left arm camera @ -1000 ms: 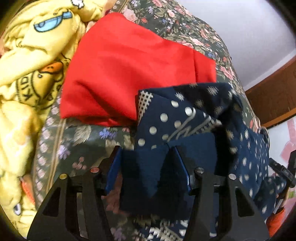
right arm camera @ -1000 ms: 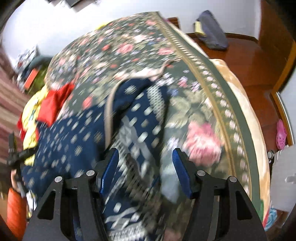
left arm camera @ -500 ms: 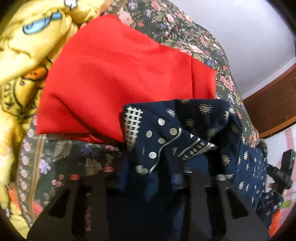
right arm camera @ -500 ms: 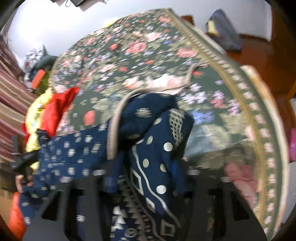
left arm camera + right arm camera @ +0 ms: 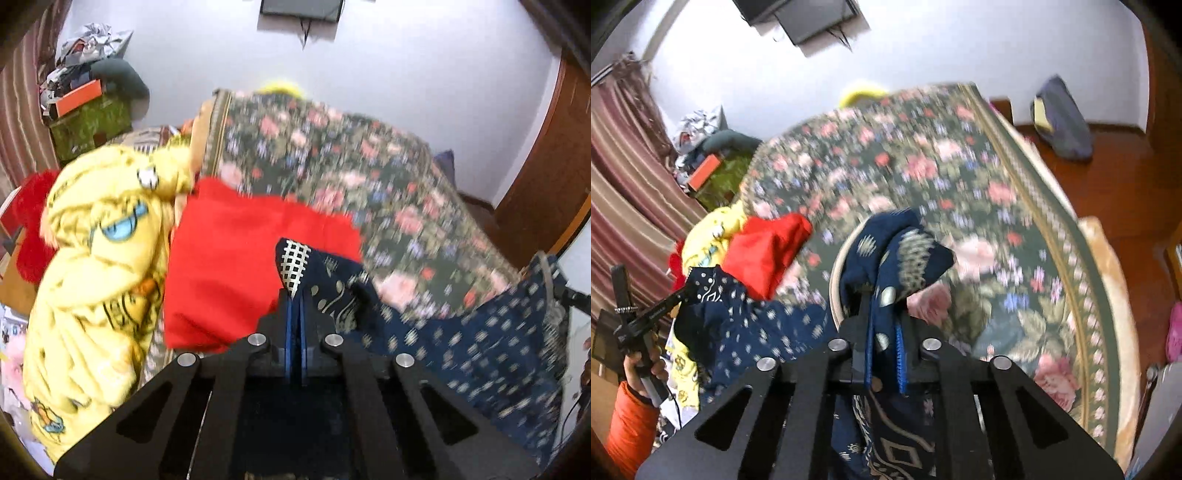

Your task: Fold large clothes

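Floral bed (image 5: 369, 177) | navy patterned garment (image 5: 480, 354) stretched between both claws, hanging

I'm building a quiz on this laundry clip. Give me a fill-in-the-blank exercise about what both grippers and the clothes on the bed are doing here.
1. Both grippers are shut on the same navy patterned garment, whose ground colour is ____.
2. The left gripper pinches a corner printed with a white ____.
3. Beyond that corner lies a plain cloth coloured ____.
4. The right gripper hangs above a bedspread patterned with ____.

Missing words: navy; grid; red; flowers
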Available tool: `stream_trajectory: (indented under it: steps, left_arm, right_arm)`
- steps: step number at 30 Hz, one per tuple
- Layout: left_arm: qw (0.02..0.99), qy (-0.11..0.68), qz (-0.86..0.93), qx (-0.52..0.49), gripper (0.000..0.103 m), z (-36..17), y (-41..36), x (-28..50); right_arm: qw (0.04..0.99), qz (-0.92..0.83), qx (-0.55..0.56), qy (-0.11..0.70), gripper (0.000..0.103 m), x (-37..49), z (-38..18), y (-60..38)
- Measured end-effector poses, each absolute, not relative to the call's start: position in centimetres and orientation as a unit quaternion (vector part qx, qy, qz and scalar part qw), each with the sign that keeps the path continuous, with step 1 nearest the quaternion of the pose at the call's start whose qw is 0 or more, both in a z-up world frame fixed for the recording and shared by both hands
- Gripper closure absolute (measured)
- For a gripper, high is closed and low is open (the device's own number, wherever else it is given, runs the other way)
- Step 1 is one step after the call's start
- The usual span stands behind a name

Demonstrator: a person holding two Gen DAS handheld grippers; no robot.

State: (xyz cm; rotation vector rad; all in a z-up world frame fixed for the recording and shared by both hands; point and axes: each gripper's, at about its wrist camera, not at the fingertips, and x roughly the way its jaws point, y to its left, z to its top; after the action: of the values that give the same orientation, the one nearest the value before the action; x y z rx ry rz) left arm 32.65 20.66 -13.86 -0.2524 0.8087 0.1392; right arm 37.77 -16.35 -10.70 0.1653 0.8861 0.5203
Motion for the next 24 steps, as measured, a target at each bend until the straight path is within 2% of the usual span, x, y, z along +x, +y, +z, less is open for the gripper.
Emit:
stream_trajectory:
  steps: [8,12,13,15,16,17,22,24]
  left_arm:
    - [0.923,0.368,0.058,-0.101,0.101,-10.4,20.4,35.5]
    - [0.916,0.386,0.065,-0.082,0.101,-12.6,20.4,36.7]
    - [0.913,0.394,0.066,-0.082,0.101,-13.5,20.5,36.7]
    - [0.907,0.407,0.069,-0.083,0.101,-15.4,20.8,36.6]
    - [0.904,0.412,0.072,-0.083,0.101,-16.1,21.0,36.6]
    - [0.901,0.417,0.075,-0.088,0.101,-16.9,21.4,36.5]
    - [0.886,0.437,0.075,-0.135,0.101,-19.4,23.3,36.1]
    - [0.883,0.441,0.075,-0.143,0.101,-19.9,23.7,35.8]
  right_arm:
    - [0.899,0.226,0.062,0.370,0.100,40.8,-7.0,-15.2]
    - [0.885,0.215,0.041,0.411,0.099,42.4,-9.3,-14.8]
    - [0.879,0.215,0.041,0.423,0.095,42.5,-10.1,-15.0]
    - [0.865,0.203,0.029,0.458,0.073,42.5,-13.0,-15.3]
    - [0.860,0.193,0.020,0.473,0.052,42.4,-14.3,-15.7]
    - [0.856,0.184,0.013,0.482,0.041,42.2,-15.3,-15.9]
    - [0.816,0.169,0.042,0.552,0.040,42.9,-20.9,-17.6]
    - [0.822,0.174,0.067,0.539,0.038,42.8,-21.1,-18.1]
